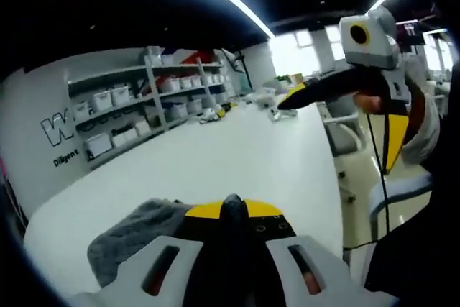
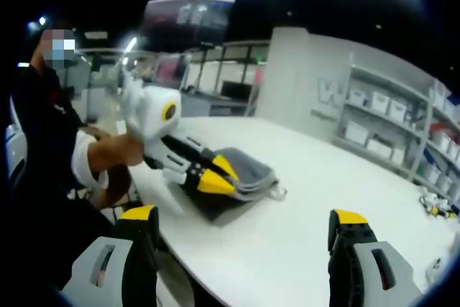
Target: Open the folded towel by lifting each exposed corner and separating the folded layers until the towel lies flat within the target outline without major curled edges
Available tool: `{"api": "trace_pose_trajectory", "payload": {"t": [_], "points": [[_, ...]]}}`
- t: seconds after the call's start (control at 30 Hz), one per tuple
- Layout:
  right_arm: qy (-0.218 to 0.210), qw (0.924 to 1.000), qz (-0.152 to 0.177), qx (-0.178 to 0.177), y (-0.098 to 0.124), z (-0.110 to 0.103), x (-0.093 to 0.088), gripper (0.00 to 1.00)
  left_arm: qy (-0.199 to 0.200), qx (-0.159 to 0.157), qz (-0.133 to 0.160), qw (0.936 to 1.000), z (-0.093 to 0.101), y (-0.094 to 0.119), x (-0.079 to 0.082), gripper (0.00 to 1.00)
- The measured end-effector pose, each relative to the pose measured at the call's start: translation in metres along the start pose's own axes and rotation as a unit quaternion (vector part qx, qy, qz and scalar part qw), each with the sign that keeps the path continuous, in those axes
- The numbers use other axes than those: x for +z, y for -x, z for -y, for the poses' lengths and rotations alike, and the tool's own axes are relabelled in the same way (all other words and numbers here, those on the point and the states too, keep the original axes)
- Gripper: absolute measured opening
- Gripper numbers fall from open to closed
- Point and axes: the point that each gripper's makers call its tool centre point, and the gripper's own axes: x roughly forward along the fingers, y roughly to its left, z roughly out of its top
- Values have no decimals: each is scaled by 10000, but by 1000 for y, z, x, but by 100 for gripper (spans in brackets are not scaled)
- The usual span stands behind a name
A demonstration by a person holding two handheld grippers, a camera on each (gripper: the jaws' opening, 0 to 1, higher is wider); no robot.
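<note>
A folded grey towel [image 2: 248,169] lies near the table's front edge on a dark mat [image 2: 219,212]. In the left gripper view the towel [image 1: 133,239] shows just left of and behind my left gripper [image 1: 233,210], whose yellow-tipped jaws are pressed together. Seen from the right gripper view, that left gripper [image 2: 212,176] rests at the towel's near edge, held by a person's hand; whether cloth is pinched is unclear. My right gripper [image 2: 244,215] is wide open and empty, well back from the towel. It also hangs high above the table's far side [image 1: 286,102].
The white table [image 1: 237,156] runs far ahead, with small objects [image 1: 215,113] at its far end. Shelves of white bins [image 2: 388,127] line the wall. Chairs [image 1: 345,134] stand along the table's right side. A person [image 2: 43,141] stands beside the table.
</note>
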Motion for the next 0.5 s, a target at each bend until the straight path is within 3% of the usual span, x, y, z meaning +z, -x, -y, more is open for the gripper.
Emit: {"api": "trace_pose_trajectory", "payload": {"t": [0.13,0.3,0.5], "points": [[-19,10000,-28,24,-3,0,-2,99,213,57,209,9995,-8,9,4,8],[-43,10000,-32,48,-5,-2,-4,99,512,255,583,9967,-20,29,21,8],[-30,10000,-10,46,-6,-2,-1,99,548,518,814,9938,-37,56,34,8]]}}
